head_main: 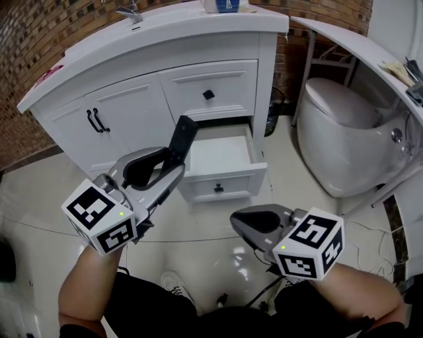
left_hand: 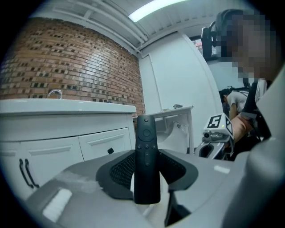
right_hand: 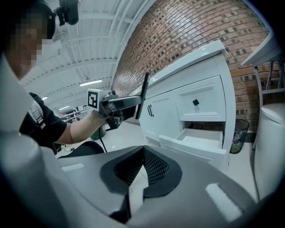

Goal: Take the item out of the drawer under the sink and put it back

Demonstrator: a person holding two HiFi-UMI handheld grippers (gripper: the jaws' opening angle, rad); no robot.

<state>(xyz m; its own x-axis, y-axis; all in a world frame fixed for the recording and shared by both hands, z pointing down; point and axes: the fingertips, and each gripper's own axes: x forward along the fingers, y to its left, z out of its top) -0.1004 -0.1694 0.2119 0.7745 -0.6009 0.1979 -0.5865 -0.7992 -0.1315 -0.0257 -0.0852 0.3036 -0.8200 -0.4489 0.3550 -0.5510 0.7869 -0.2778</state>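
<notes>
A slim black remote control (head_main: 182, 140) stands upright between the pads of my left gripper (head_main: 170, 166), which is shut on its lower half, out in front of the vanity. In the left gripper view the remote (left_hand: 146, 151) rises from my left gripper (left_hand: 147, 169), buttons facing the camera. The lower drawer (head_main: 225, 155) under the sink is pulled open and its white inside shows nothing in it. My right gripper (head_main: 246, 223) hovers low over the floor in front of the drawer. Its pads meet at the tips in the right gripper view (right_hand: 143, 151), with nothing between them.
The white vanity (head_main: 132, 99) has double doors at left, a closed upper drawer (head_main: 208, 89) and a faucet (head_main: 129, 11) on top. A white toilet (head_main: 344, 132) stands right of the drawer, with a mesh bin (right_hand: 238, 133) between them. A glossy tiled floor (head_main: 198, 224) lies below.
</notes>
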